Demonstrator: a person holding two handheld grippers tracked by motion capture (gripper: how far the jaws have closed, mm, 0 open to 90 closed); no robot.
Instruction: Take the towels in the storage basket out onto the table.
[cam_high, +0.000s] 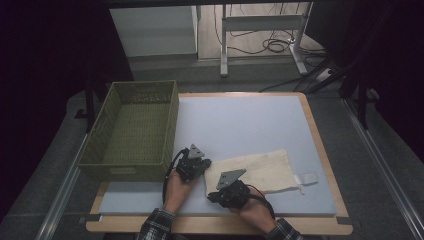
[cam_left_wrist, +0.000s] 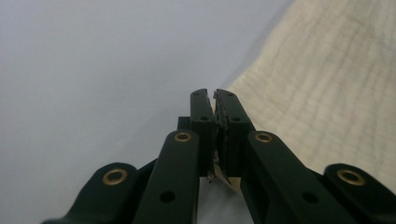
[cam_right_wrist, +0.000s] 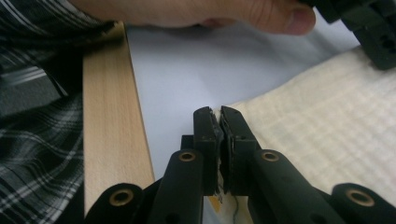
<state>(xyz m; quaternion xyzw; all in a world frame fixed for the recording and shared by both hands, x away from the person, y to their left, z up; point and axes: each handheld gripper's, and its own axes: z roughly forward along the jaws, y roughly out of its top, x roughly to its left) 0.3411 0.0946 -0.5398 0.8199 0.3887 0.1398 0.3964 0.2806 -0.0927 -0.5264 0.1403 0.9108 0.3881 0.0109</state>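
A cream waffle-weave cloth (cam_high: 262, 169) lies flat on the pale blue mat (cam_high: 250, 120), near the front. At the cloth's far left corner, my left gripper (cam_high: 207, 164) is shut, and a sliver of fabric shows between its jaws. In the left gripper view the left gripper (cam_left_wrist: 215, 93) stands at the edge of the cloth (cam_left_wrist: 327, 84). My right gripper (cam_high: 212, 196) is shut on the near left corner. The right gripper view has the right gripper (cam_right_wrist: 215, 110) pinching the hem of the cloth (cam_right_wrist: 327, 126).
A green woven basket (cam_high: 125, 170) stands at the mat's left side, close behind my left hand. A white loop tag (cam_high: 306, 178) sticks out from the cloth's right end. The table's wooden rim (cam_right_wrist: 112, 121) runs along the front, beside a plaid sleeve (cam_right_wrist: 32, 140).
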